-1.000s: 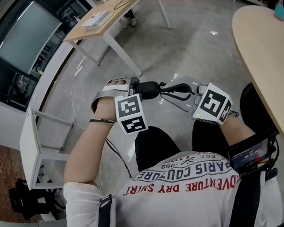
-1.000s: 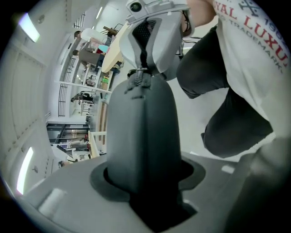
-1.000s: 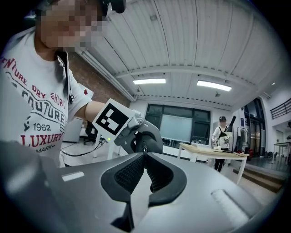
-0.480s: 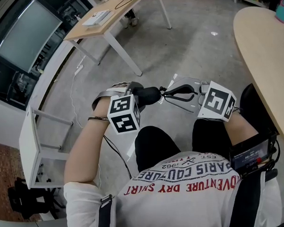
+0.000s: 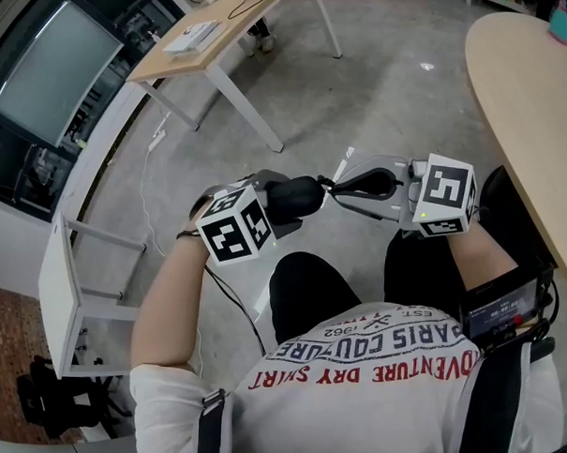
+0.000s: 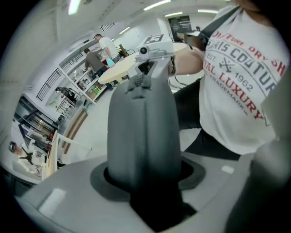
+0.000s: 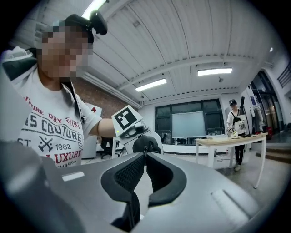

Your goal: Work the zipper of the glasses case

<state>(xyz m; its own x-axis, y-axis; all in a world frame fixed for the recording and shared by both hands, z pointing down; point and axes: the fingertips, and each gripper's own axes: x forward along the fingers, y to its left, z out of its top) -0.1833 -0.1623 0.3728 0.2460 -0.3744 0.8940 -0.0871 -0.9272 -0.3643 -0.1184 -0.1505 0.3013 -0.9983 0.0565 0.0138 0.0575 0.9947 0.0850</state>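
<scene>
The dark grey glasses case (image 5: 302, 193) is held in the air above my lap. My left gripper (image 5: 283, 204) is shut on it, marker cube tipped down to the left. In the left gripper view the case (image 6: 141, 132) rises out of the left gripper (image 6: 145, 182) and fills the middle, with the zipper pull (image 6: 138, 84) at its far end. My right gripper (image 5: 335, 186) points left and level, its tips pinched on the zipper pull (image 5: 327, 184). In the right gripper view the right gripper (image 7: 144, 154) meets at the pull, with the case (image 7: 147, 144) just beyond.
A wooden desk (image 5: 207, 39) stands at the upper left and a round tabletop (image 5: 533, 100) at the right. A white frame (image 5: 65, 286) stands at the left over grey floor. Another person (image 7: 236, 120) stands by a far desk.
The left gripper has rolled and tipped downward, its marker cube sinking to the left. The case and right gripper have shifted slightly right. Both grips are unchanged.
</scene>
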